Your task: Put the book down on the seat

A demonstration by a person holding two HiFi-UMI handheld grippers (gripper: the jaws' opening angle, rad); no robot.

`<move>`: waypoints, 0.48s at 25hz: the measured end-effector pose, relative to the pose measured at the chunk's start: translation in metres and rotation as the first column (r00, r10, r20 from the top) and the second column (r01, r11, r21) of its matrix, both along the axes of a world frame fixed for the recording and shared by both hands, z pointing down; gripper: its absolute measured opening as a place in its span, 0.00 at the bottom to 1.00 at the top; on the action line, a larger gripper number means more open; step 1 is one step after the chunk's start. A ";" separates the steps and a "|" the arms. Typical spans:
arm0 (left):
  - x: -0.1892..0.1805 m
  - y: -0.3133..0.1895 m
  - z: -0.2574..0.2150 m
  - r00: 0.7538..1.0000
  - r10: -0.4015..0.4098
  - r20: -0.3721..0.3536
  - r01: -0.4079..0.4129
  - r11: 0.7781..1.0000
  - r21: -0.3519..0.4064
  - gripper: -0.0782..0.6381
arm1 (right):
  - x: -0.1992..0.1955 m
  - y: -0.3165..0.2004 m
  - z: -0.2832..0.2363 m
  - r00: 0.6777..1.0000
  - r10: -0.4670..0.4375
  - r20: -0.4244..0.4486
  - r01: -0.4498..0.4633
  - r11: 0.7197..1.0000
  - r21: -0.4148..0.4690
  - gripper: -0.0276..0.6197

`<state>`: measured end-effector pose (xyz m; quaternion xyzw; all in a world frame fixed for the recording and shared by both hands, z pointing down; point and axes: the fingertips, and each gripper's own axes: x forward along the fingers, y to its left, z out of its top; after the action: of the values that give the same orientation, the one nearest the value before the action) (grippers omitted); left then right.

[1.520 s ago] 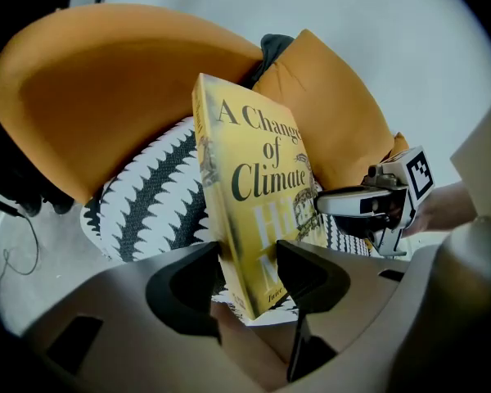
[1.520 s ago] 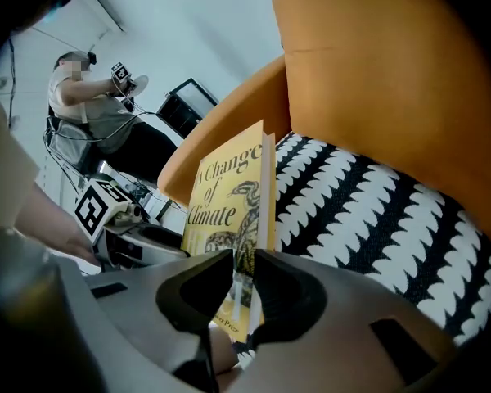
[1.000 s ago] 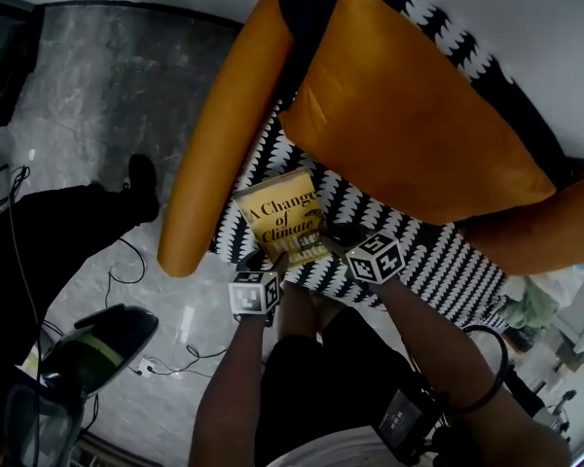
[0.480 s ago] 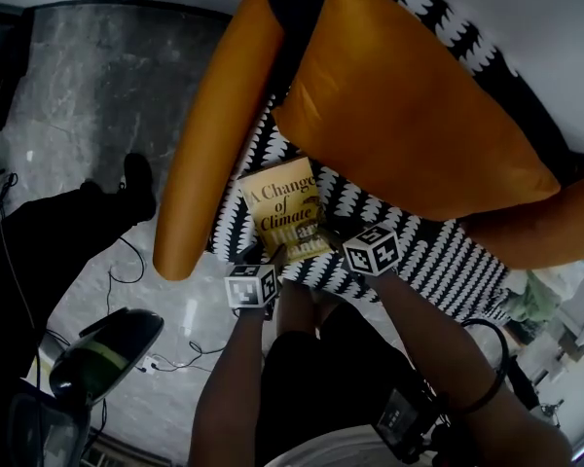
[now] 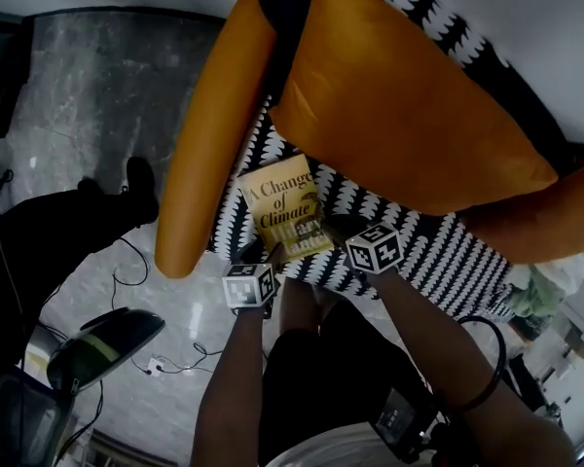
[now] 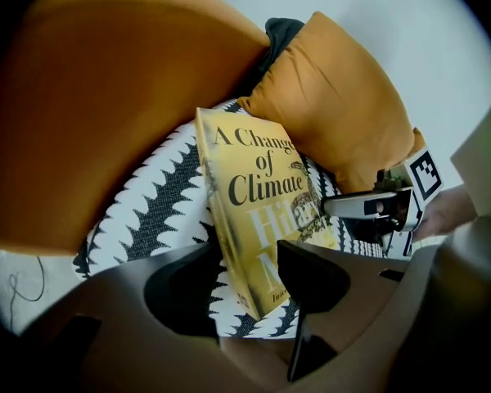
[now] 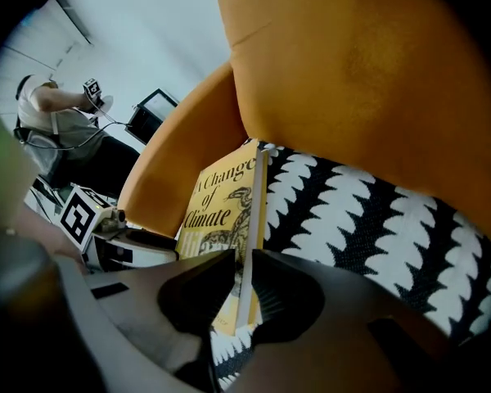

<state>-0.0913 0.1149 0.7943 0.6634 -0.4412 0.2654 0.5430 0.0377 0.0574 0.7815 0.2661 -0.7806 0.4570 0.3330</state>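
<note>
Lowering looks nearly done: we see the yellow book (image 5: 284, 214) at the front left corner of the seat (image 5: 438, 251). The right gripper (image 7: 244, 262) fingers pinch its edge. The left gripper (image 6: 245, 260) fingers gape, released, around its corner. Letting go remains.

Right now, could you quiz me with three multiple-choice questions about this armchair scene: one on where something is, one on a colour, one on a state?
1. Where is the yellow hardcover book?
A. on the grey marble floor
B. over the black-and-white patterned seat
C. atop the orange cushion

2. What colour are the padded armrests?
A. green
B. white
C. orange

3. What are the right gripper's jaws doing?
A. closed on the book's edge
B. spread with nothing between
C. pinching the cushion

Answers: 1 B, the head view shows patterned fabric beside and below it. 2 C, both curved arms are orange. 3 A, the right gripper view shows both jaws tight against the page edge.
</note>
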 end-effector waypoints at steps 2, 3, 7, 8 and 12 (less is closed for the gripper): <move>-0.004 0.005 -0.004 1.000 -0.026 -0.008 0.026 1.000 -0.001 0.44 | 0.008 0.000 -0.004 1.000 0.021 -0.006 -0.021 1.000 0.012 0.15; -0.007 0.008 -0.004 0.999 -0.032 -0.009 0.032 0.999 -0.009 0.44 | 0.010 0.000 -0.004 1.000 0.029 -0.005 -0.028 0.999 0.017 0.14; -0.015 0.019 -0.006 0.998 -0.062 -0.004 0.062 0.997 -0.034 0.41 | 0.016 0.000 -0.004 1.000 0.025 0.010 -0.025 0.999 0.021 0.13; -0.017 0.021 -0.009 0.997 -0.073 -0.005 0.073 0.997 -0.028 0.36 | 0.016 0.001 -0.005 1.000 0.022 0.013 -0.022 1.000 0.021 0.12; -0.014 0.030 -0.028 0.997 -0.073 -0.007 0.073 0.997 0.018 0.26 | 0.019 0.012 -0.013 0.999 0.030 0.033 -0.031 0.999 0.027 0.11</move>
<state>-0.1053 0.1451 0.7660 0.6526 -0.4658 0.2392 0.5476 0.0565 0.0690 0.7684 0.2749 -0.7881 0.4556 0.3095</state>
